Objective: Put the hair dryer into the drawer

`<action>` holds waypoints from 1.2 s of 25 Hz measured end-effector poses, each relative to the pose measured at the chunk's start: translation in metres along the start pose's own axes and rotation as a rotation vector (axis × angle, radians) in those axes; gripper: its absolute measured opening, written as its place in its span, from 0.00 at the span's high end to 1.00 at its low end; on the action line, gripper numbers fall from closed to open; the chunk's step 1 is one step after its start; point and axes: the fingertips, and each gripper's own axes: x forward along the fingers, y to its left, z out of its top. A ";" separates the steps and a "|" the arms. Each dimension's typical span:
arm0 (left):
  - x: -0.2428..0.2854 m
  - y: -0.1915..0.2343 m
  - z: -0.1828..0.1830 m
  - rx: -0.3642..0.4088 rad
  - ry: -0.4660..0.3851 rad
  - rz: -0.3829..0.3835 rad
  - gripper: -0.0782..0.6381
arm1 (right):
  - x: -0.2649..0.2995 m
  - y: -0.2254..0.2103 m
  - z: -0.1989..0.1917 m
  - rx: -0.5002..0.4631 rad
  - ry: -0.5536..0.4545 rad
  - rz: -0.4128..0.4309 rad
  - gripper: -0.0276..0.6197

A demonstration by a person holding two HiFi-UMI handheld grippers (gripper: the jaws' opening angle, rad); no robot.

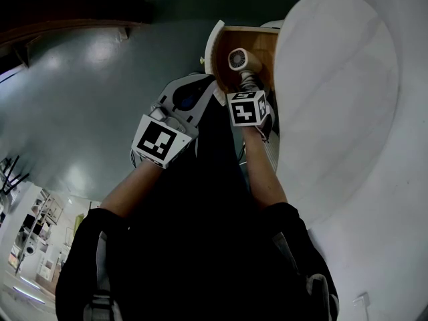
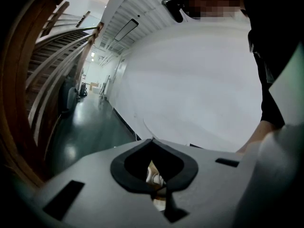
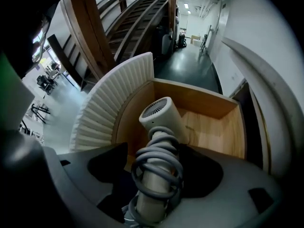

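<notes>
The grey-white hair dryer [image 1: 242, 60] stands head-down in the open wooden drawer [image 1: 266, 40], its grey cord wound round the handle. My right gripper [image 1: 249, 84] points steeply down over it. In the right gripper view the handle [image 3: 159, 175] rises between the jaws of the right gripper [image 3: 159, 167]. Both jaws stand wide and I see no press on it. The dryer's head [image 3: 161, 115] rests against the drawer's floor [image 3: 216, 132]. My left gripper [image 1: 184, 99] hangs left of the drawer, jaws together on nothing; its tips [image 2: 153, 142] meet in its own view.
The drawer has a curved, ribbed white front [image 3: 111, 106] and belongs to a round white cabinet [image 1: 334, 105] at the right. A dark glossy floor [image 1: 87, 92] spreads to the left. A wooden staircase [image 3: 118, 18] rises behind.
</notes>
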 end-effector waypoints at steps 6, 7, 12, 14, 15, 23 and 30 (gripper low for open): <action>-0.001 -0.001 0.002 0.037 -0.022 -0.015 0.88 | 0.002 0.009 0.007 -0.037 -0.007 0.019 0.44; -0.001 -0.001 0.002 0.029 -0.023 -0.013 0.88 | 0.002 0.010 0.007 -0.052 -0.004 0.017 0.44; -0.002 0.000 -0.002 0.037 -0.027 -0.018 0.88 | 0.000 0.015 0.012 -0.068 -0.020 0.045 0.44; -0.003 0.000 -0.002 0.039 -0.019 -0.016 0.88 | -0.005 0.021 0.017 -0.069 -0.041 0.067 0.44; -0.004 -0.001 -0.001 0.042 -0.022 -0.018 0.88 | -0.006 0.024 0.020 -0.072 -0.051 0.071 0.44; -0.011 -0.006 0.010 0.073 -0.062 -0.032 0.88 | -0.016 0.028 0.020 -0.071 -0.090 0.076 0.44; -0.019 -0.012 0.023 0.077 -0.092 -0.033 0.88 | -0.053 0.028 0.039 -0.053 -0.226 0.020 0.45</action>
